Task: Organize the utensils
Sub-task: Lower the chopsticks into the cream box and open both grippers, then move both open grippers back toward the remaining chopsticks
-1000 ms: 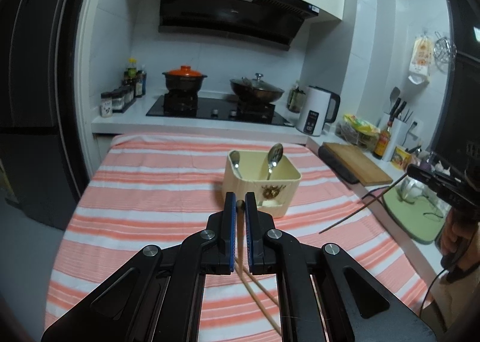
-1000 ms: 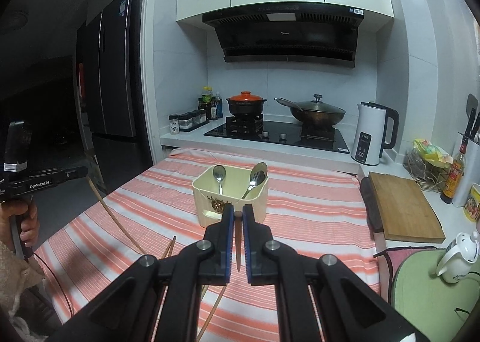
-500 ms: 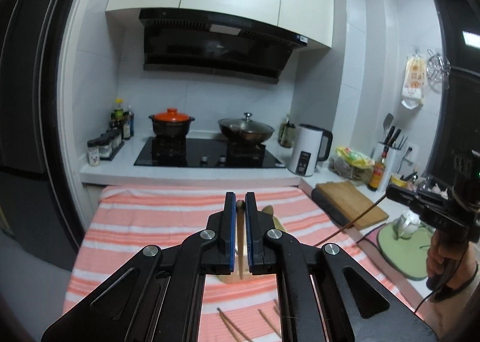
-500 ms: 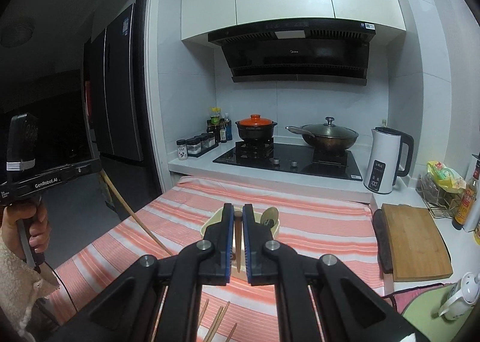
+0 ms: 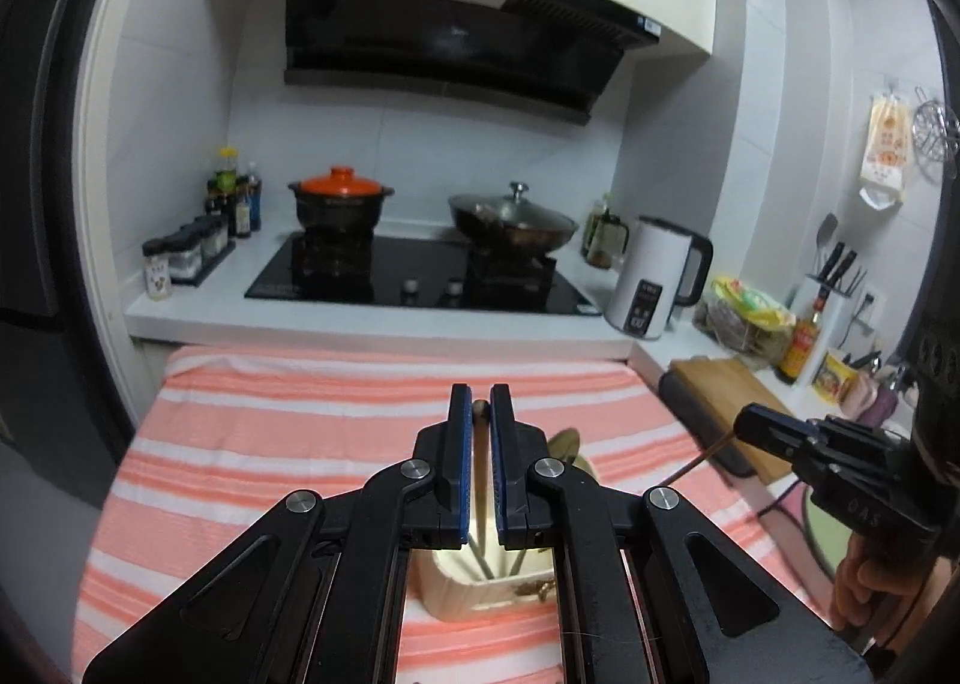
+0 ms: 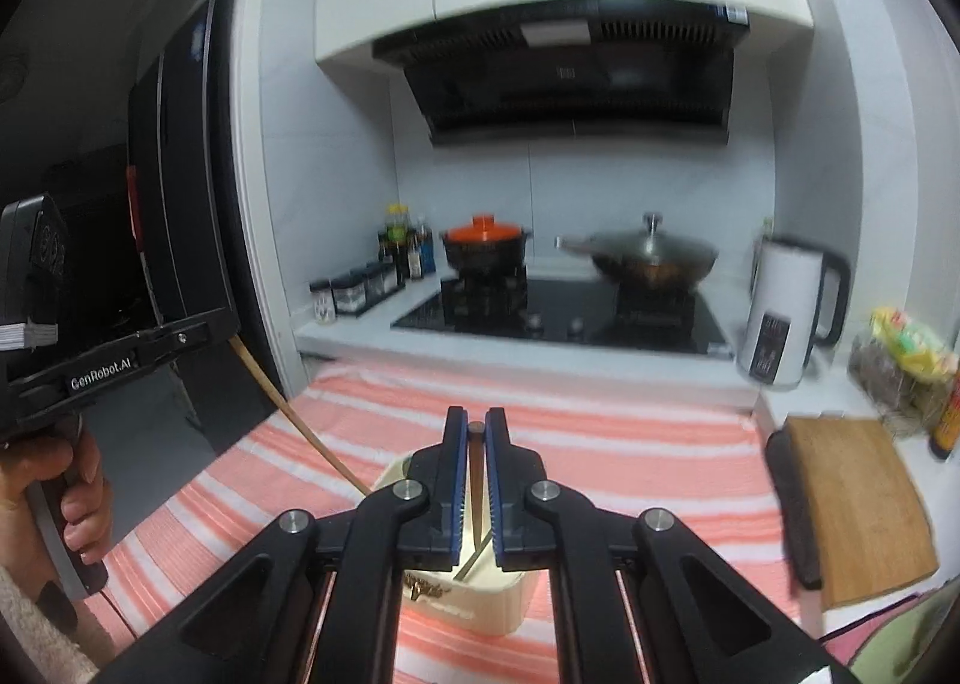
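Clamping a thin wooden chopstick apiece, the left gripper (image 5: 479,414) and the right gripper (image 6: 475,435) hang directly above the cream utensil holder (image 6: 480,603), their blue-lined jaws pressed tight against the sticks. From the left wrist view, the left chopstick (image 5: 480,474) runs down between the pads into the holder (image 5: 474,588), its rounded end showing at the fingertips, and the tip of a spoon (image 5: 567,441) pokes up beside the gripper's right finger. From the right wrist view, the right chopstick (image 6: 474,492) drops the same way into the holder, which carries a small dark-gold emblem too blurred to read. Each camera also catches the other gripper off to the side with its stick slanting toward the holder; the left tool's body reads "GenRobot.AI" in white letters, and the right tool's body shows raised letters like "OAS". The holder stands on a tablecloth (image 5: 300,432) striped in salmon and white. To the right lie a wooden cutting board (image 6: 858,504) and, past it, a white kettle (image 5: 657,276) with a dark panel whose print is illegible. Beyond the cloth, a white counter holds a black cooktop (image 5: 414,276) with an orange-lidded pot (image 5: 341,198) and a lidded wok (image 5: 513,219), spice jars (image 5: 186,255) at the left, a black range hood (image 5: 456,30) and cream cabinets overhead.
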Demonstrator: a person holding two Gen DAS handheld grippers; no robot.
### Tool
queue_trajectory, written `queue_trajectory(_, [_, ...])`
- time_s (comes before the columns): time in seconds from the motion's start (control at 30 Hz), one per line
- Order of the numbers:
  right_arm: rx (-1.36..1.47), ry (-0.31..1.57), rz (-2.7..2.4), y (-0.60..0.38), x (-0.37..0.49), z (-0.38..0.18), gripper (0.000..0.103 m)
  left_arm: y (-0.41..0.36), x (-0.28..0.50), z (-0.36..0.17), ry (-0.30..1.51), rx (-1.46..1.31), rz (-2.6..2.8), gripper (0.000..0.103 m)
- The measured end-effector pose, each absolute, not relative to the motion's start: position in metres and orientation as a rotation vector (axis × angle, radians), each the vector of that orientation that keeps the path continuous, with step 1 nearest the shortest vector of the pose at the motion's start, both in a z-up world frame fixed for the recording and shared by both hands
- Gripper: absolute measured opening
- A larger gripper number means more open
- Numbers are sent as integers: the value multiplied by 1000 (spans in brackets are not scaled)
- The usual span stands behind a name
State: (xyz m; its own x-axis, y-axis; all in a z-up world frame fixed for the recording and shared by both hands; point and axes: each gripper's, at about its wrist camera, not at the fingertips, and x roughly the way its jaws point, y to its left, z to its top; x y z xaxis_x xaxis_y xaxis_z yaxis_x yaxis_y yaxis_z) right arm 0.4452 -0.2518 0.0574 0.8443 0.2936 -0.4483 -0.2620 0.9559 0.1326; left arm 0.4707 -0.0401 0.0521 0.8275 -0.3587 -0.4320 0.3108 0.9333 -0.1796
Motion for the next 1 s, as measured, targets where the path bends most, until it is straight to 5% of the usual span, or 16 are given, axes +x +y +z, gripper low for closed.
queue_trajectory(0.37, [95, 603, 318, -250, 464, 8, 10, -49, 486, 0, 642, -109, -389, 5])
queue_trajectory(0.4, [101, 604, 322, -251, 464, 7, 15, -48, 485, -1, 648, -117, -389, 13])
queue_trajectory(0.47, [119, 583, 325, -253, 460, 8, 52, -46, 482, -3, 648, -119, -382, 37])
queue_trajectory(0.5, [125, 565, 324, -254, 456, 9, 56, -44, 479, -2, 641, -118, -376, 50])
queue_trajectory(0.73, [126, 494, 306, -264, 424, 14, 56, -24, 438, -15, 648, -102, -371, 75])
queue_trajectory(1.0, [62, 491, 253, -285, 352, -29, 59, -1, 363, -90, 765, -66, -327, 82])
